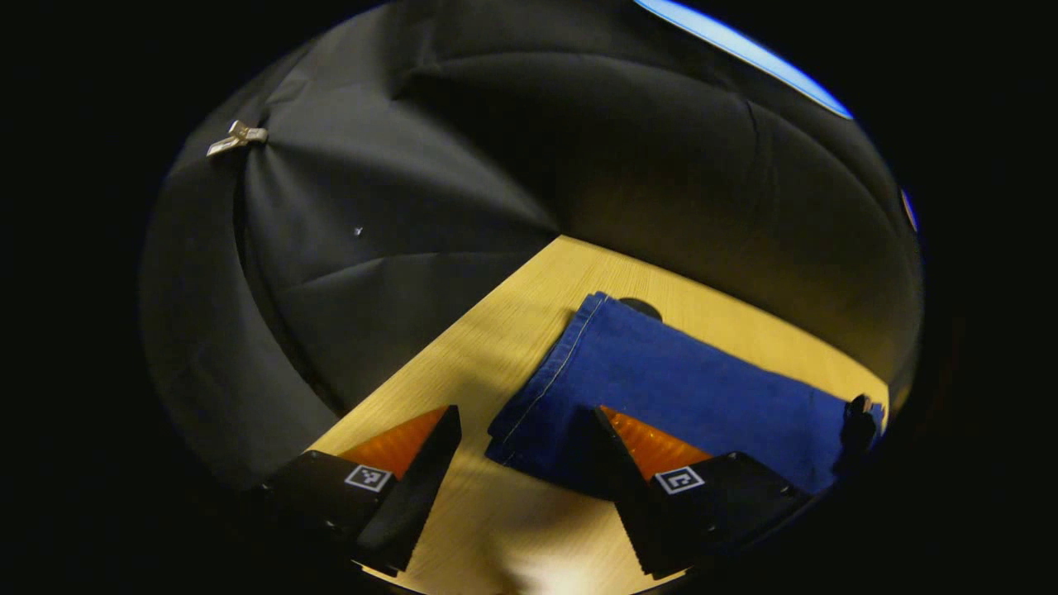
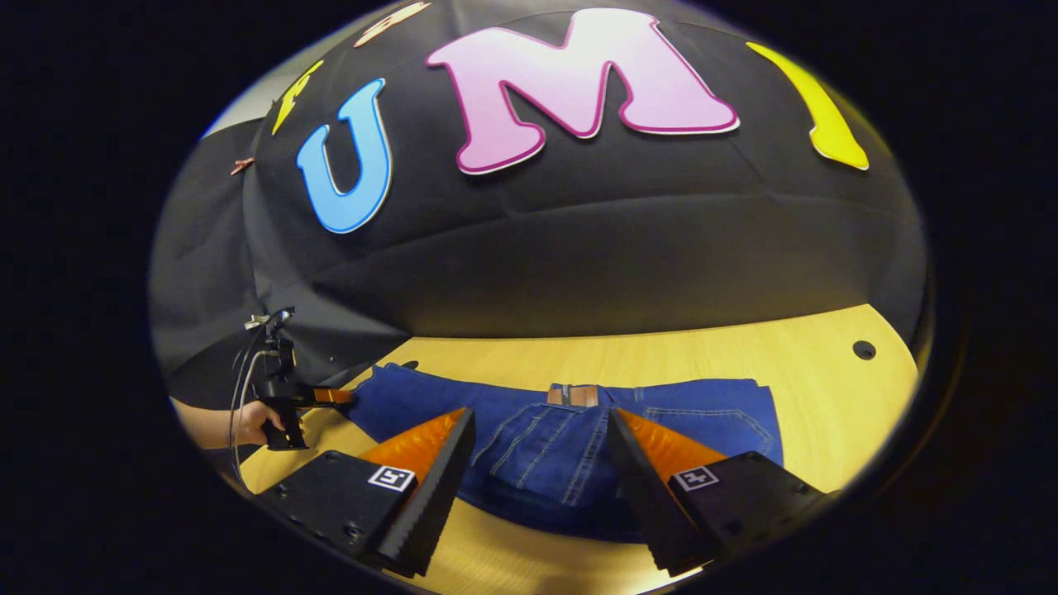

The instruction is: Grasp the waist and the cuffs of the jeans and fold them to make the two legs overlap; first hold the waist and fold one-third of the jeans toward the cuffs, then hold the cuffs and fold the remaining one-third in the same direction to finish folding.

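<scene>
**Jeans laid flat on booth table, both grippers spread above them**

While the jeans (image 2: 562,446) lie stretched across the pale wooden table (image 2: 826,388), the right gripper (image 2: 537,463) hangs over their waist end with its two fingers wide apart, nothing held between them. In the right gripper view the waistband, with its brown patch (image 2: 574,395) at the far edge, sits between the spread fingers, and stitched pocket seams run down the denim toward the camera. The legs trail off to the left of that view, where a hand (image 2: 248,423) holds the left gripper (image 2: 339,397) just beside the cuff end; from this far off it is not possible to tell whether that gripper touches the cloth.

In the left gripper view, the left gripper (image 1: 521,430) also stands open, its fingers set well apart. One finger (image 1: 430,463) is over bare table, the other finger (image 1: 616,450) is in front of the blue denim near the cuffs (image 1: 537,388), where a pale stitched hem runs along the edge. The jeans (image 1: 702,388) reach away to the right of that view, and a dark shape (image 1: 858,430) shows at their far end. A round dark hole (image 1: 643,307) in the tabletop peeks out from behind the cloth; another hole (image 2: 864,349) shows beyond the waist in the right gripper view. Black cloth (image 1: 413,207) walls the booth behind the table, pinned with a small clip (image 1: 238,138).
</scene>
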`<state>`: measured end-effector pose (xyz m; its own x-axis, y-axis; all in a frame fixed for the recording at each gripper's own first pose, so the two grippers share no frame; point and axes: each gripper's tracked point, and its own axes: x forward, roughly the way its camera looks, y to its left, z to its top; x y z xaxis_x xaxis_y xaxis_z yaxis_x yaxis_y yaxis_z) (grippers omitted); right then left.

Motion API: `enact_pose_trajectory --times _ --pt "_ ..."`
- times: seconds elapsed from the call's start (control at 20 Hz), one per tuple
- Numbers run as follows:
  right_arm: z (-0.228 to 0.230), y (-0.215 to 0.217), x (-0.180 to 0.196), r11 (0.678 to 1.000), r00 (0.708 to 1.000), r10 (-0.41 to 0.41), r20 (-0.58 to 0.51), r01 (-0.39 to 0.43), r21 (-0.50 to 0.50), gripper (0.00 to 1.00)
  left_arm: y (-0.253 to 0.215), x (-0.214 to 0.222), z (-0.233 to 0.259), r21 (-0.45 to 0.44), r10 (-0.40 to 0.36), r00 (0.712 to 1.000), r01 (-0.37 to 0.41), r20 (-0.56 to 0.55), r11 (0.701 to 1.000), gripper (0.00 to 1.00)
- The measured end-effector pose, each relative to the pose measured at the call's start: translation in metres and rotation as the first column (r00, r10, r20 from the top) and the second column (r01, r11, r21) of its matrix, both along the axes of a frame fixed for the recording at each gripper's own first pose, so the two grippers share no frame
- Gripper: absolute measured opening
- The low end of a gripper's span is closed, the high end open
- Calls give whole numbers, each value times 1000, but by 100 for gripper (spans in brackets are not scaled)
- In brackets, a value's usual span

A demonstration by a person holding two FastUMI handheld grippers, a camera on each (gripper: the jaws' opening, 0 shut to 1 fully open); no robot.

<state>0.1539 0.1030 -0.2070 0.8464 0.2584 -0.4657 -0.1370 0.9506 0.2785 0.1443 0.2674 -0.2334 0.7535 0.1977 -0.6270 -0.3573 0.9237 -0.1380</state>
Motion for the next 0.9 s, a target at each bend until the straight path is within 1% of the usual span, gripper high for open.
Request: enact_pose_trajectory --times 0.15,0.25,0.35,0.4,0.5,0.55,0.6,0.65,0.75,0.8,0.9 --pt "14 -9 -8 998 999 -26 -19 27 50 97 -6 -1 -5 35 -36 999 37 -28 999 99" --pt "18 -18 -12 997 999 -52 -9 52 52 97 -11 1 -5 21 -64 998 64 -27 998 95" --pt "12 -23 -20 997 997 -64 -34 66 42 96 -21 3 -6 6 -79 996 80 -35 997 76" --pt "8 -24 -26 997 996 -62 -67 66 51 96 -29 7 -8 -29 -93 996 92 -17 995 63" --pt "7 -26 -29 993 993 -74 -89 81 80 97 -36 9 -8 -64 -82 997 81 -7 995 35" --pt "6 -29 -29 993 993 -86 -85 92 75 97 -38 10 -7 -69 -83 997 83 -3 994 32" --pt "5 -35 -30 993 992 -96 -81 100 55 97 -40 11 -7 -71 -85 996 85 -2 994 25" --pt "3 -42 -34 994 992 -103 -79 106 32 97 -41 11 -4 -70 -95 995 95 -2 993 23" --pt "3 -53 -37 993 991 -117 -70 117 -1 96 -45 11 -3 -72 -112 994 112 12 991 16" --pt "5 -60 -38 992 990 -127 -66 126 -15 97 -47 12 -1 -91 -106 994 108 21 990 11" --pt "7 -75 -42 989 988 -145 -56 143 -42 97 -53 14 0 -168 -62 997 69 46 983 7"
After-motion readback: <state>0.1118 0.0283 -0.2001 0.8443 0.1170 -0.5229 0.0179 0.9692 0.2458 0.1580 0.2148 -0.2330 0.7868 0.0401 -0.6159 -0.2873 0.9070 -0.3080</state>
